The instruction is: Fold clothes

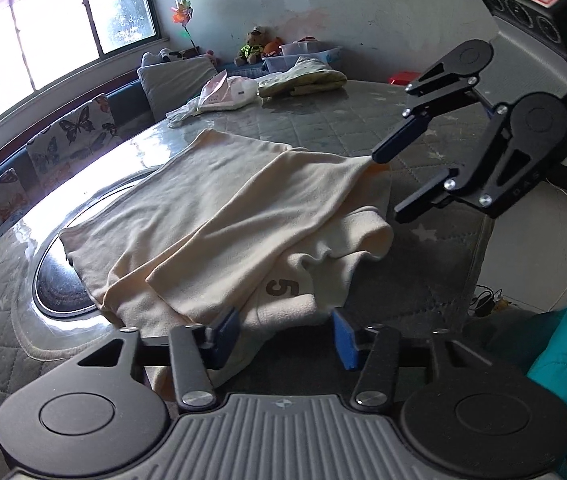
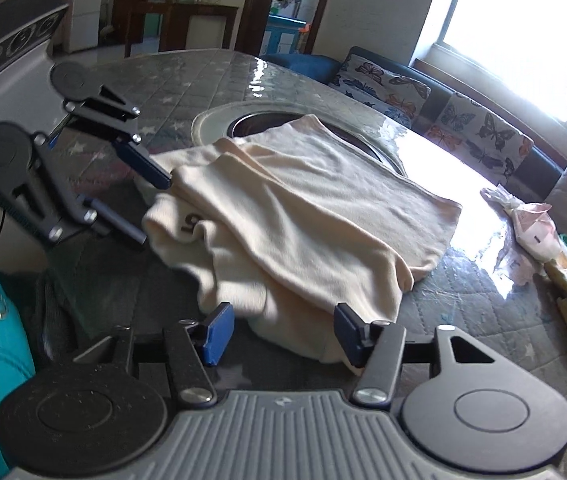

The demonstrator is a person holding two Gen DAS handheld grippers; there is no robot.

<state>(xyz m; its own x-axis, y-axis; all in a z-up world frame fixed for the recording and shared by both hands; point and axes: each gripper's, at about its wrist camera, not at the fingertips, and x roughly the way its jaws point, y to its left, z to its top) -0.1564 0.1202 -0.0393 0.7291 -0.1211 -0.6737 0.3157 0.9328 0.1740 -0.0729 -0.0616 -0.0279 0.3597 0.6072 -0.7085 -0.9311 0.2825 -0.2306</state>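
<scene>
Shirt (image 1: 219, 216) half-folded on table (image 1: 423, 120) — left gripper (image 1: 283, 340), right gripper (image 2: 279, 332) both open, holding nothing; loose top layer may slide — fold undone.

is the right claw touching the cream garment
Cannot tell. In the left wrist view the right claw has its upper fingertip at the cream garment corner, but no view shows contact or gap plainly.

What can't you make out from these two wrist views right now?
- Cream garment: what kind it is; folds cover its shape in both views.
- Printed number: a fold may hide more digits in the left wrist view; blurred in the right wrist view.
- Left hand-held gripper: cloth lies between its pads, contact unclear.
- Right hand-held gripper: the same, motion-blurred.
- Table: its near edge is hidden by the gripper bodies.
</scene>
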